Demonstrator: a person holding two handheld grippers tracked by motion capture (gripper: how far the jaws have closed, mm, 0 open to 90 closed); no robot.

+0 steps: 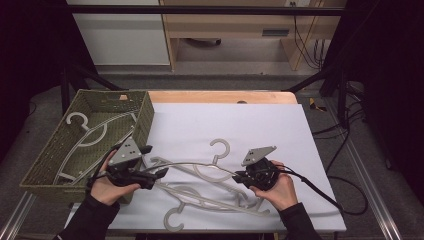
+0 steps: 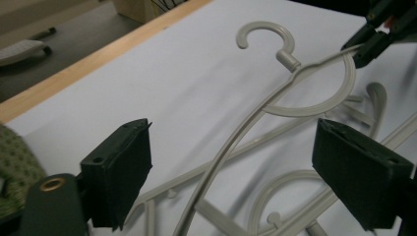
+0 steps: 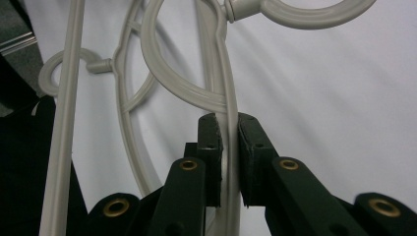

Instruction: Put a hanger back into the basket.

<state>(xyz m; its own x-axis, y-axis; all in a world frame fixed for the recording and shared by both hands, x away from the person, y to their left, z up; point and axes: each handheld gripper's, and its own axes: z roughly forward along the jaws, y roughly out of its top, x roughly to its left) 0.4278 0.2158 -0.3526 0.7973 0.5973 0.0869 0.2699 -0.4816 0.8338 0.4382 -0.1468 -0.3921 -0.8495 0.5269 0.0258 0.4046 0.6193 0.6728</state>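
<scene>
A grey plastic hanger point(image 1: 220, 150) is lifted slightly over the white sheet point(image 1: 260, 125). My right gripper point(image 1: 238, 176) is shut on one arm of that hanger point(image 3: 221, 73), and the thin bar is pinched between the pads of that gripper point(image 3: 229, 123). My left gripper point(image 1: 156, 161) is open at the hanger's other arm. In the left gripper view the bar point(image 2: 231, 147) runs between the wide jaws of that gripper point(image 2: 236, 130) and touches neither pad. Farther off in that view, the right gripper point(image 2: 366, 46) holds the bar close to the hook.
Two more grey hangers point(image 1: 200, 200) lie tangled on the sheet under the lifted one. A green woven basket point(image 1: 145, 117) at the left holds further hangers point(image 1: 92, 132). The table's wooden edge point(image 1: 220, 96) runs along the back. A cable trails off to the right.
</scene>
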